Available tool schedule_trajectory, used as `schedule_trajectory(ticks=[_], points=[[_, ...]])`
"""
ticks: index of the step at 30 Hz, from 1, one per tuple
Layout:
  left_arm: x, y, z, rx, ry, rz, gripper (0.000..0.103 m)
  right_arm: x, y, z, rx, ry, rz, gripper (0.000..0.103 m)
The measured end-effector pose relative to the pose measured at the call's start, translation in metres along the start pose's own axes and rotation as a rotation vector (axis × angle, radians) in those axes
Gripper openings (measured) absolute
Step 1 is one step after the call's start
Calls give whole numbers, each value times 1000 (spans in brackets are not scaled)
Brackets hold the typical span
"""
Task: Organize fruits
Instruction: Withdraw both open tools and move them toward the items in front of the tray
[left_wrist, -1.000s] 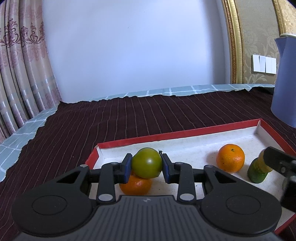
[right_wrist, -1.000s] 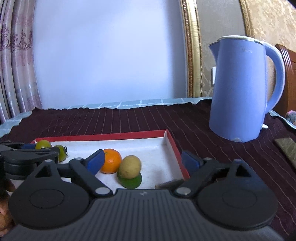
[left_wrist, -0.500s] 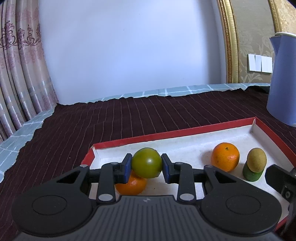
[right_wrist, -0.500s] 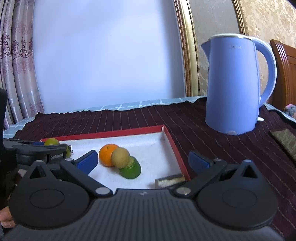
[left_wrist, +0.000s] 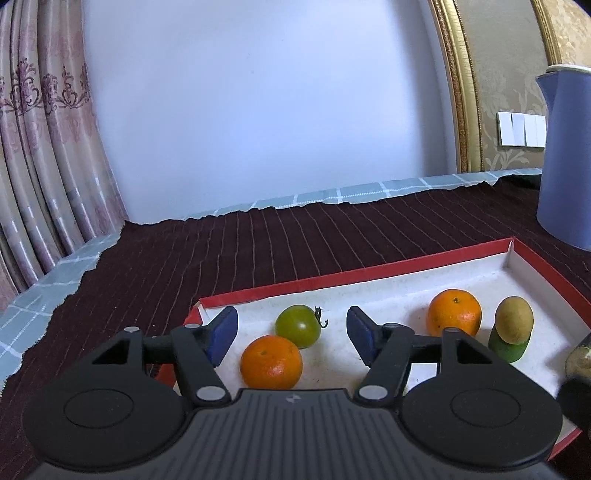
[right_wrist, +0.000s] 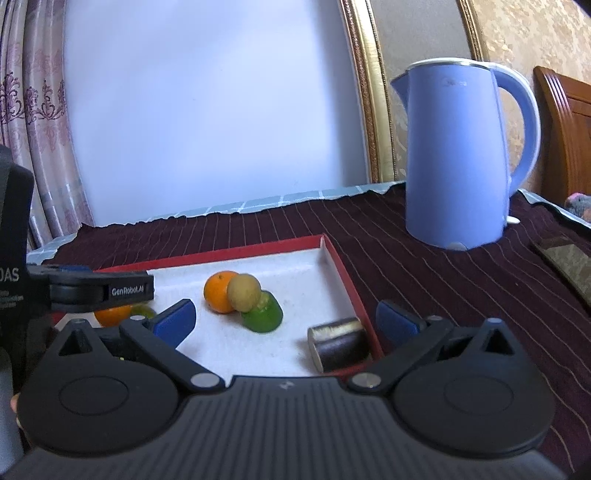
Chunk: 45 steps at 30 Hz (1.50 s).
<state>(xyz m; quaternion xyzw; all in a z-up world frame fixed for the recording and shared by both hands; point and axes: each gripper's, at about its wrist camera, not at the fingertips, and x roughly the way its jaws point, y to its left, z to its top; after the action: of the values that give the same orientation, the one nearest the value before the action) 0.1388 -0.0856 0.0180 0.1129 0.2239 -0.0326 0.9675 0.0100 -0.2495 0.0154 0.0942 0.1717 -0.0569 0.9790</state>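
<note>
Left jaws opening, green tomato (left_wrist: 298, 325) loose between; right jaws wide, empty.

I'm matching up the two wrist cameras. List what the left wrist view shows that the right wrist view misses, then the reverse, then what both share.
Left wrist only: the green tomato seen whole, lying free between the left gripper's opening jaws, and wall switches.

Right wrist only: the blue kettle's handle and base, and the right gripper, open and empty.

Both: the red-rimmed tray, the far orange, the kiwi resting on a green fruit.
</note>
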Motion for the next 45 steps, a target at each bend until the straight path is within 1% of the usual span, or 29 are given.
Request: schedule_trajectory(ticks=[3, 5, 8, 10, 12, 14, 16, 18, 20, 21, 23, 26, 31, 33, 34, 35, 36, 37, 38, 41, 42, 44, 45], points=[[-3, 5, 0, -13, -5, 7, 65, -9, -4, -7, 5, 24, 22, 103], [-6, 9, 0, -29, -3, 6, 65, -15, -2, -11, -19, 61, 60, 103], [-11, 15, -1, -48, -1, -2, 65, -18, 10, -14, -77, 109, 89, 103], [-13, 17, -3, -53, -3, -2, 65, -17, 23, -18, -147, 125, 87, 103], [-16, 19, -4, -54, -5, -2, 65, -15, 35, -22, -222, 141, 65, 103], [-18, 21, -5, -58, -4, -4, 66, -17, 38, -22, -249, 139, 55, 103], [-21, 24, -6, -67, -1, -7, 66, -25, 34, -20, -256, 116, 19, 103], [-27, 29, -8, -82, 3, -27, 66, -36, 24, -16, -235, 81, -41, 103], [-36, 32, -11, -98, 1, -54, 66, -45, 13, -13, -231, 39, -135, 103], [-42, 34, -13, -104, -4, -70, 66, -48, 8, -13, -229, 27, -153, 103], [-53, 33, -19, -100, -16, -87, 66, -52, -2, -14, -197, 36, -128, 103], [-72, 31, -31, -88, -39, -87, 66, -52, -10, -17, -155, 80, -30, 103], [-93, 33, -44, -74, -67, -75, 66, -46, 2, -22, -220, 124, 25, 103], [-98, 36, -49, -85, -64, -87, 66, -43, 10, -24, -249, 139, 48, 99], [-99, 37, -51, -90, -61, -93, 66, -40, 15, -24, -266, 151, 59, 91], [-100, 38, -53, -93, -54, -99, 66, -37, 18, -25, -277, 165, 67, 87], [-101, 39, -54, -94, -50, -102, 66, -33, 20, -25, -284, 178, 74, 85], [-103, 40, -57, -95, -48, -106, 66, -29, 22, -26, -288, 190, 81, 79], [-104, 40, -59, -91, -47, -111, 66, -24, 23, -26, -289, 208, 89, 70], [-106, 41, -63, -81, -40, -123, 66, -12, 23, -28, -271, 252, 107, 47], [-106, 40, -65, -74, -35, -134, 66, -11, 23, -28, -266, 250, 108, 47], [-106, 38, -67, -64, -21, -155, 66, -12, 21, -28, -253, 248, 118, 36], [-106, 36, -68, -57, -13, -169, 66, -13, 20, -28, -248, 247, 117, 36]])
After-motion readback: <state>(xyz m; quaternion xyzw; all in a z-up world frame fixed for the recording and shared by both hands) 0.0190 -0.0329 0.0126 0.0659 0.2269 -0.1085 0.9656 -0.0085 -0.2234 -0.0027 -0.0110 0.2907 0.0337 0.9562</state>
